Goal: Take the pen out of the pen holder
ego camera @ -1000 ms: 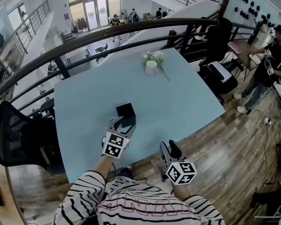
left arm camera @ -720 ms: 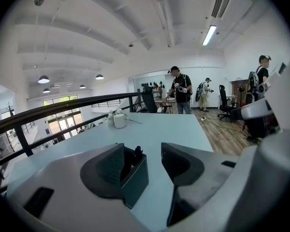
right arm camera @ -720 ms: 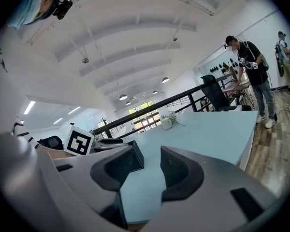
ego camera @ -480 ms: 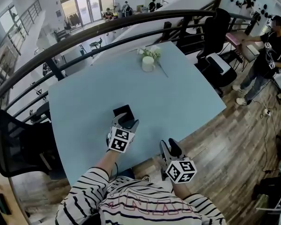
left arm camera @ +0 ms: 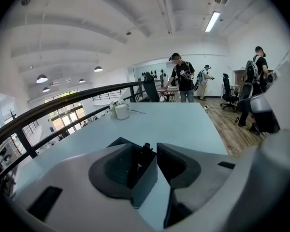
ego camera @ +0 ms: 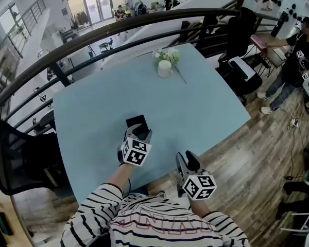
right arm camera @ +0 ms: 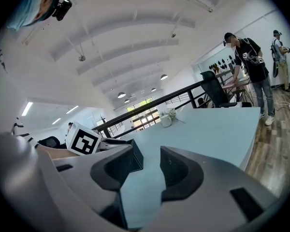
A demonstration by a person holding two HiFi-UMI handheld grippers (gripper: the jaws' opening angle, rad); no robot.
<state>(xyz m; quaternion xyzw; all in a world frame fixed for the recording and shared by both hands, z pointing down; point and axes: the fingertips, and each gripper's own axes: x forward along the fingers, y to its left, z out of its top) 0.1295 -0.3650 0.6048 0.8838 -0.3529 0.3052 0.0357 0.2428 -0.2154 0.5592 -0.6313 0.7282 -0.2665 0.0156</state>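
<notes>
A black square pen holder (ego camera: 136,122) stands on the light blue table (ego camera: 92,112). A black pen (left arm camera: 146,150) sticks up from it. My left gripper (ego camera: 139,133) reaches over the holder's near side. In the left gripper view the pen top and the holder's corner (left arm camera: 145,179) sit between the jaws of the left gripper (left arm camera: 144,147). The jaws are closing, with gaps still showing beside the pen. My right gripper (ego camera: 188,159) hovers open at the table's front edge, nothing between the jaws of the right gripper (right arm camera: 147,153). The holder (right arm camera: 134,159) lies to its left.
A white vase with flowers (ego camera: 165,68) stands at the table's far side. A dark railing (ego camera: 92,37) curves behind the table. A black chair (ego camera: 15,153) is at the left, another chair (ego camera: 242,76) and a standing person (ego camera: 298,50) at the right.
My left gripper has moved forward and down onto the pen holder, so the pen now stands between its jaws. The right gripper has hardly shifted.
</notes>
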